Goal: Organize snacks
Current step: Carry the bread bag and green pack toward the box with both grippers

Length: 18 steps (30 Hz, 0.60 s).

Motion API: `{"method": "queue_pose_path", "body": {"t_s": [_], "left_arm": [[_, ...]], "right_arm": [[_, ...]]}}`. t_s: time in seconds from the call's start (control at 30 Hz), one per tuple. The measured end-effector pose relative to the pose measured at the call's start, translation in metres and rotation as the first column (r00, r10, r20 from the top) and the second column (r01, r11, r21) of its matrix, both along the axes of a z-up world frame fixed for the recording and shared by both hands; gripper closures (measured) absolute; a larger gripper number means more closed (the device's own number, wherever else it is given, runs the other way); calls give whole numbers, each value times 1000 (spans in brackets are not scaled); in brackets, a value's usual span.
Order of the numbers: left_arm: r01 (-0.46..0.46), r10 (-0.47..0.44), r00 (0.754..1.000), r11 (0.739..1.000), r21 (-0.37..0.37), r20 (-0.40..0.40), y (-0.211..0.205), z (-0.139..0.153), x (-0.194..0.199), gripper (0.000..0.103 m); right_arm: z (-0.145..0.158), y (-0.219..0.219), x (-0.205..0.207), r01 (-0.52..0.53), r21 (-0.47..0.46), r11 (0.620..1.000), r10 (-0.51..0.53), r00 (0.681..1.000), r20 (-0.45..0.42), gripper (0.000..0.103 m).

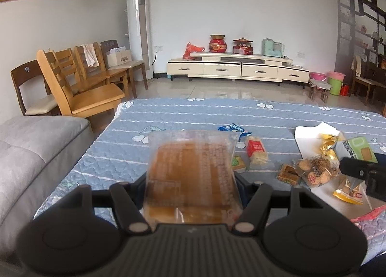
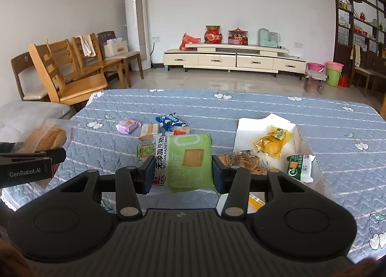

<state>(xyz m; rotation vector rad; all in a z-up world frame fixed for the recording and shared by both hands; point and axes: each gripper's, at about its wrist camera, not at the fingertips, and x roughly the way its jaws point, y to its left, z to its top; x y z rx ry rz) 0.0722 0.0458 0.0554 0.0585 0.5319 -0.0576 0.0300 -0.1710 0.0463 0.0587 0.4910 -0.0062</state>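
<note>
My left gripper (image 1: 191,181) is shut on a clear bag of brown bread (image 1: 190,168) and holds it above the blue quilted table; the bag also shows at the left of the right wrist view (image 2: 44,138). My right gripper (image 2: 183,170) is shut on a green cracker pack (image 2: 187,162), raised over the table, and it shows at the right edge of the left wrist view (image 1: 357,170). Loose snacks lie behind: a blue cookie pack (image 2: 170,121), a purple pack (image 2: 127,126), a small green packet (image 2: 146,150). A white box (image 2: 246,127) holds a yellow snack bag (image 2: 273,140), a cookie bag (image 2: 243,160) and a green-white pack (image 2: 300,167).
The table's blue quilted cover (image 2: 265,105) spreads wide to the far edge. A grey sofa (image 1: 31,146) lies to the left, with wooden chairs (image 1: 79,84) behind it. A red rice-cracker pack (image 1: 256,150) lies mid-table.
</note>
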Motion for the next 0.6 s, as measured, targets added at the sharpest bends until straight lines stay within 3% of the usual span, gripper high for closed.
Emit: {"method": "queue_pose_path", "body": {"t_s": [0.6], "left_arm": [[50, -50, 999, 999, 0, 18, -22, 6, -10, 36]], "right_arm": [[6, -12, -17, 48, -8, 999, -47, 998, 31, 44]]}}
